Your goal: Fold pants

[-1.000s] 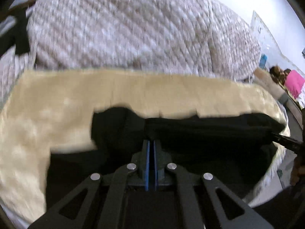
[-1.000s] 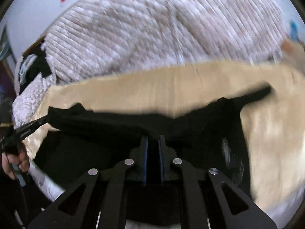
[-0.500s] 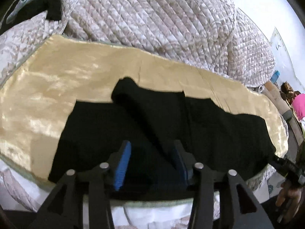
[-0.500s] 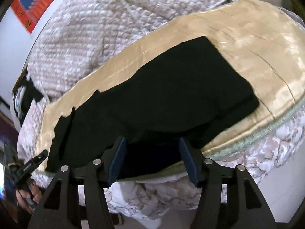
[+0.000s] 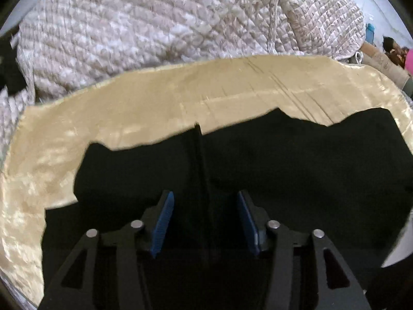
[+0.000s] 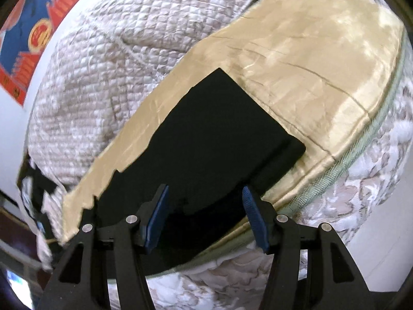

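We see the black pants (image 5: 284, 160) lying flat on the gold sheet (image 5: 155, 103) near the bed's edge, both left tongs (image 5: 205, 222) and right tongs (image 6: 206, 217) spread apart and empty above them, presumably freed to regrip for another fold.

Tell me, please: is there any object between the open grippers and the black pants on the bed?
Nothing visible is in the way. The black pants lie flat on the gold cover, directly under the open left gripper and the open right gripper. No other object lies on them.
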The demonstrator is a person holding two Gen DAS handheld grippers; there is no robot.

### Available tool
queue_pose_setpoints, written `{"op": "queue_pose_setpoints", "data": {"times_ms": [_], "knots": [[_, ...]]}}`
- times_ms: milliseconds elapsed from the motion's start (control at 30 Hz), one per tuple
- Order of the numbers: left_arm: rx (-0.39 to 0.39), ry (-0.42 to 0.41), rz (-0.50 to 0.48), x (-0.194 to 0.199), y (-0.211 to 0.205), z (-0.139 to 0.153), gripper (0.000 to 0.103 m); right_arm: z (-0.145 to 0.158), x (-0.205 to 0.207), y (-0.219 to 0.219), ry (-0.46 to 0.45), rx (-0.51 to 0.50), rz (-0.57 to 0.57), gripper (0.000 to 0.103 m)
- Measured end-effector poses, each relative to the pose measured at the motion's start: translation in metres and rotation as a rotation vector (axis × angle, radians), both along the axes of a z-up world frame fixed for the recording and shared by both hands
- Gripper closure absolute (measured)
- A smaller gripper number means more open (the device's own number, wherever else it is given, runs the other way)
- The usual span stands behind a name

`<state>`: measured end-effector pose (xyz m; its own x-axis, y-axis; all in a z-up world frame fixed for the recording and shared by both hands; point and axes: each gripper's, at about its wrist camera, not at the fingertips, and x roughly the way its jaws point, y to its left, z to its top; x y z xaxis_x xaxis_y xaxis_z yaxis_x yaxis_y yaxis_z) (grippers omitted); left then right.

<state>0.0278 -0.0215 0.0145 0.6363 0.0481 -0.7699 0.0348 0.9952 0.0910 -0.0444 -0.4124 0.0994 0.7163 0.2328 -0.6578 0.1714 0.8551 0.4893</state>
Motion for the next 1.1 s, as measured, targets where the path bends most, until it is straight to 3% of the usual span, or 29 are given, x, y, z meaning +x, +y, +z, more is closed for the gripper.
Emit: {"op": "queue_pose_setpoints", "data": {"times_ms": [33,100,233,400,467,767,900,967,1000,1100], "knots": [[0.02,-0.009,0.011,0.0,0.0,0.0,0.085,0.0,0.001,0.0,-0.002,0.002,-0.002,0.045],[0.006,-0.02,0.022,-0.002,0.006,0.002,0.096,0.002,0.003,0.0,-0.007,0.004,-0.019,0.045],[-0.074,-0.09,0.097,-0.024,0.033,0.017,0.098,0.0,0.007,-0.007,-0.01,0.042,-0.076,0.046],[-0.171,-0.239,0.261,-0.087,0.086,0.054,0.099,-0.005,0.005,-0.019,-0.007,0.043,-0.13,0.083],[-0.205,-0.248,0.324,-0.111,0.108,0.056,0.098,-0.008,0.003,-0.025,-0.003,0.071,-0.136,0.086],[-0.449,-0.06,0.456,-0.131,0.156,0.003,0.093,-0.011,0.002,-0.026,-0.008,0.106,-0.128,0.085],[-0.498,-0.058,0.484,-0.131,0.163,-0.003,0.069,-0.009,0.002,-0.021,-0.019,0.08,-0.121,0.079],[-0.538,-0.04,0.501,-0.125,0.167,-0.009,0.068,-0.008,0.002,-0.02,-0.03,0.091,-0.114,0.07],[-0.536,-0.046,0.499,-0.123,0.167,-0.009,0.068,-0.008,0.003,-0.018,-0.034,0.093,-0.109,0.063],[-0.482,-0.058,0.481,-0.114,0.161,-0.009,0.069,-0.005,0.005,-0.016,-0.047,0.085,-0.107,0.06]]}}
